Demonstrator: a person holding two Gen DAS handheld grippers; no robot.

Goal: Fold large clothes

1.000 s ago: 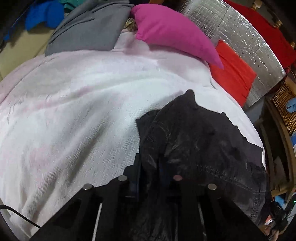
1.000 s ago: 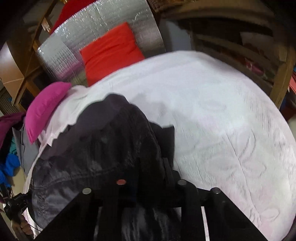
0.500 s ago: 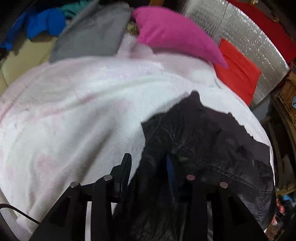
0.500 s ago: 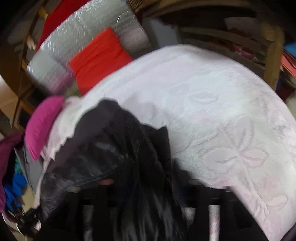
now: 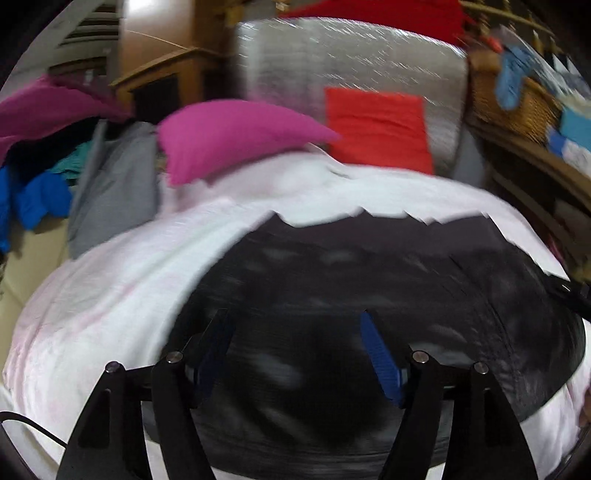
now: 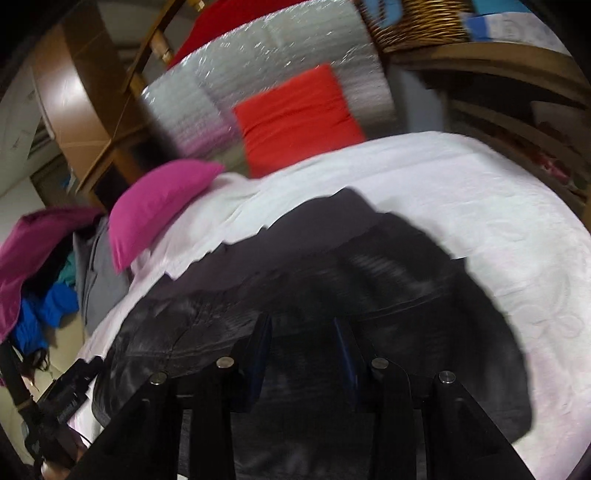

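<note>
A large dark grey-black garment (image 5: 369, 280) lies spread on the white bedspread (image 5: 110, 288); it also shows in the right wrist view (image 6: 388, 280). My left gripper (image 5: 295, 332) is open, its blue-padded fingers wide apart above the garment's near part, holding nothing. My right gripper (image 6: 303, 332) is open too, its fingers apart over the garment's near edge. Both views are blurred by motion.
A pink pillow (image 5: 229, 136) and a red cushion (image 5: 376, 129) lie at the bed's far side against a silver foil panel (image 5: 332, 55). A grey garment (image 5: 110, 192) and blue clothes (image 5: 37, 199) lie at the left. A wicker basket (image 6: 413, 18) stands on wooden shelves at the right.
Both grippers were shut on the dark garment and have opened and let it go. Both cameras have tilted up and the garment now lies spread wider on the bed.
</note>
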